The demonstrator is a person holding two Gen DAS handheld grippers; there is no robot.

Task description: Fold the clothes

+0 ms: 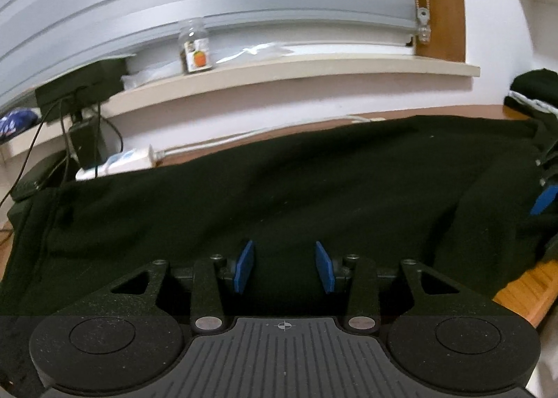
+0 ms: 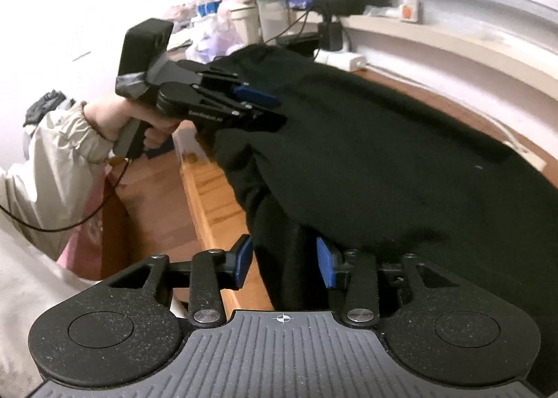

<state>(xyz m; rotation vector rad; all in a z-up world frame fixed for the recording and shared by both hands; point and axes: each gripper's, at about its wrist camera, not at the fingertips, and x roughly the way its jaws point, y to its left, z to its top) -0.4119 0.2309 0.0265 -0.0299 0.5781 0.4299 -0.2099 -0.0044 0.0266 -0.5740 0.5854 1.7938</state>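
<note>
Black garment (image 1: 314,188) lies spread across the bench (image 2: 212,202), one fold laid. Left gripper (image 1: 284,267) and right gripper (image 2: 284,263) both have jaws spread, pinching nothing. Next probably needs a fresh edge grab.

Left tool (image 1: 284,267) tilted downward, blue pads (image 1: 244,267) parted with a clear gap, right tool (image 2: 285,267) likewise angled down, pads (image 2: 244,265) apart, left hand (image 2: 139,126) wrapped round the tool's grip, pale cuffed sleeve (image 2: 66,143) behind it
</note>
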